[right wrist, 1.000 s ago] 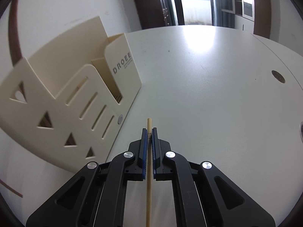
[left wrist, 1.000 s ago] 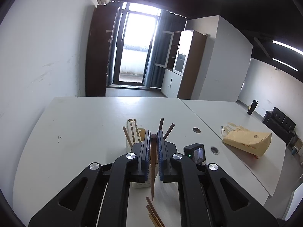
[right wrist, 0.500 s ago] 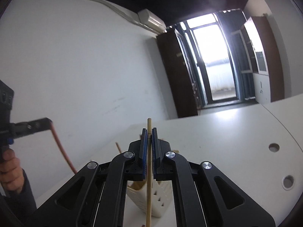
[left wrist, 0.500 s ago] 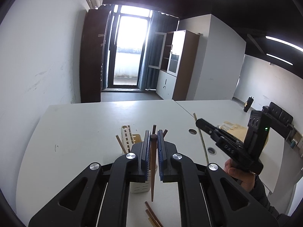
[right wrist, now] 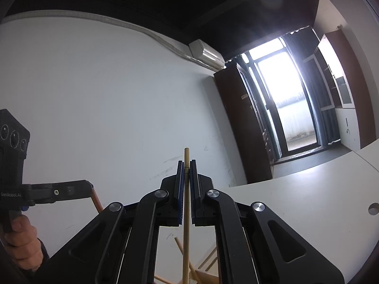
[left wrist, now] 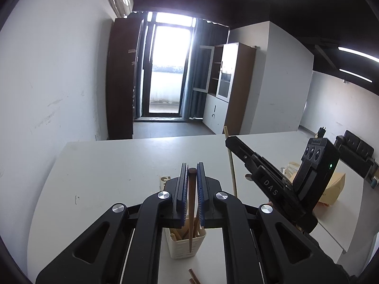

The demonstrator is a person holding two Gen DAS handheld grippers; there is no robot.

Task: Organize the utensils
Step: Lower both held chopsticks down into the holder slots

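Observation:
In the left wrist view my left gripper [left wrist: 191,166] is shut on a dark brown chopstick [left wrist: 191,203] that hangs upright, its lower tip over the cream utensil holder [left wrist: 183,246]. Several chopsticks stand in that holder. To the right in the same view my right gripper [left wrist: 229,142] grips a light wooden chopstick [left wrist: 232,170] held upright. The right wrist view shows my right gripper [right wrist: 186,165] shut on the light chopstick [right wrist: 186,215]. At its left edge a hand [right wrist: 21,243] holds the left gripper [right wrist: 87,187] with the brown chopstick [right wrist: 97,201].
A white table [left wrist: 106,170] carries the holder, with loose brown chopsticks [left wrist: 193,277] near the front edge. A yellow paper bag [left wrist: 332,189] lies at the right. Cable holes [right wrist: 373,208] mark the tabletop. A white wall runs along the left.
My right gripper rose and tipped up from facing the table and holder to facing the wall, and it entered the left wrist view. The left gripper lifted a little; the holder now sits under it.

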